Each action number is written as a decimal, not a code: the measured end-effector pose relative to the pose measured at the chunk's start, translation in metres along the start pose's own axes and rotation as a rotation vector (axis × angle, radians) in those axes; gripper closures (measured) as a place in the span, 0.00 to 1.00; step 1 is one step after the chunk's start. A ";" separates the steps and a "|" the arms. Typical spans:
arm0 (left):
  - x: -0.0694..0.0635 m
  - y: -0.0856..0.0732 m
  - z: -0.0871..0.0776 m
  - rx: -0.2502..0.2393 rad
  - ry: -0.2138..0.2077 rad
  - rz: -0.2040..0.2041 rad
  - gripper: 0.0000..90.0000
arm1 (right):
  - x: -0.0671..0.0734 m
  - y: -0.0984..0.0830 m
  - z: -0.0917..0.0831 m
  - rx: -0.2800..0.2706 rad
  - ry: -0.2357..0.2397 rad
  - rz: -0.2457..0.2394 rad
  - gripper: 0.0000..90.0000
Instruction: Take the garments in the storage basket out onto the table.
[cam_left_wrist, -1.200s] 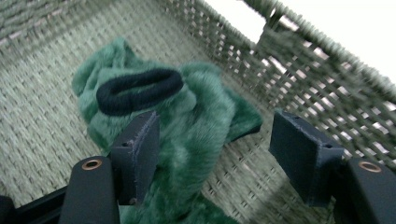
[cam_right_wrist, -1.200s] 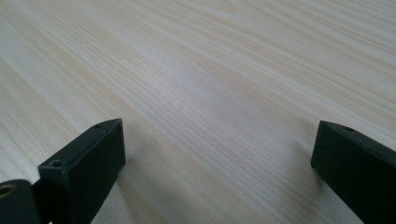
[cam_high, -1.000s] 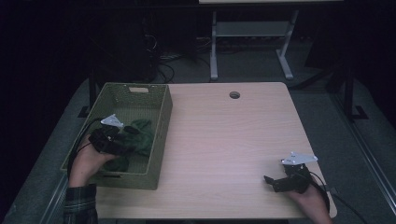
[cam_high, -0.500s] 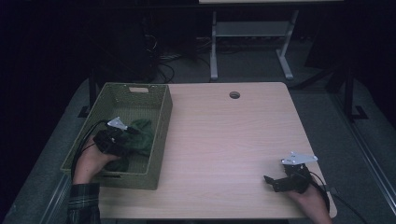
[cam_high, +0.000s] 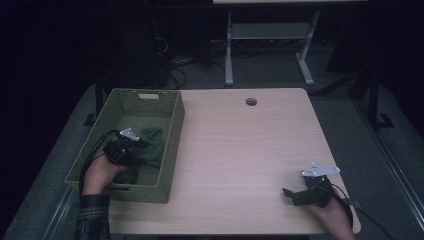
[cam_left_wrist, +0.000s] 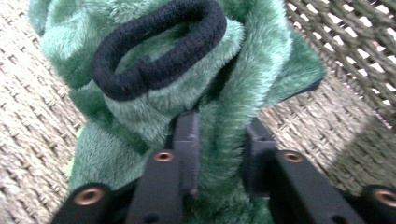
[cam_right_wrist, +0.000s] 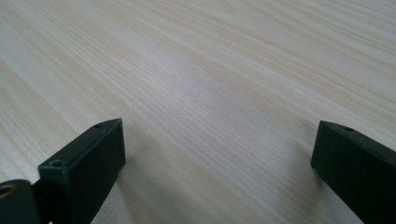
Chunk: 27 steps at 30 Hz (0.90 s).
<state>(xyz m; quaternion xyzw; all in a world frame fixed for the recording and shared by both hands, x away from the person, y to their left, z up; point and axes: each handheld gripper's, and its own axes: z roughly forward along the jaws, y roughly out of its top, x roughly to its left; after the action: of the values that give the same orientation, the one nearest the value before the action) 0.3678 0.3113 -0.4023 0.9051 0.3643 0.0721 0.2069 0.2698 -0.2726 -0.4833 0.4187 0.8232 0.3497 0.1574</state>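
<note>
Inside the woven basket (cam_high: 172, 131), the left gripper (cam_high: 141, 144) has sunk lower onto the green plush cloth (cam_high: 152, 146) than a second ago. Its jaws have just been closing, and its fingers (cam_left_wrist: 187, 140) now pinch a fold of the cloth, just below the black hair tie (cam_left_wrist: 159, 51) on it.

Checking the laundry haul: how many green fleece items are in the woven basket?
1 that I can tell: a green fleece item bunched inside the woven basket, under the left gripper. Another could be hidden in the folds.
</note>
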 end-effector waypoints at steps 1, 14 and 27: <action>0.000 0.000 0.000 0.000 0.000 0.000 0.85 | 0.000 0.000 0.000 0.000 0.000 0.000 0.03; 0.008 0.004 -0.029 -0.153 -0.074 -0.117 0.90 | 0.000 0.000 0.000 0.000 0.000 0.000 0.03; 0.009 0.016 -0.055 -0.274 -0.091 -0.179 0.92 | 0.000 0.000 0.000 0.000 0.000 0.000 0.03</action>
<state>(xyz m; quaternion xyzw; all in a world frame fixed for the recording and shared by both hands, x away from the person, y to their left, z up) 0.3685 0.3252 -0.3459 0.8347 0.4207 0.0613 0.3501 0.2698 -0.2727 -0.4833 0.4188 0.8232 0.3496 0.1575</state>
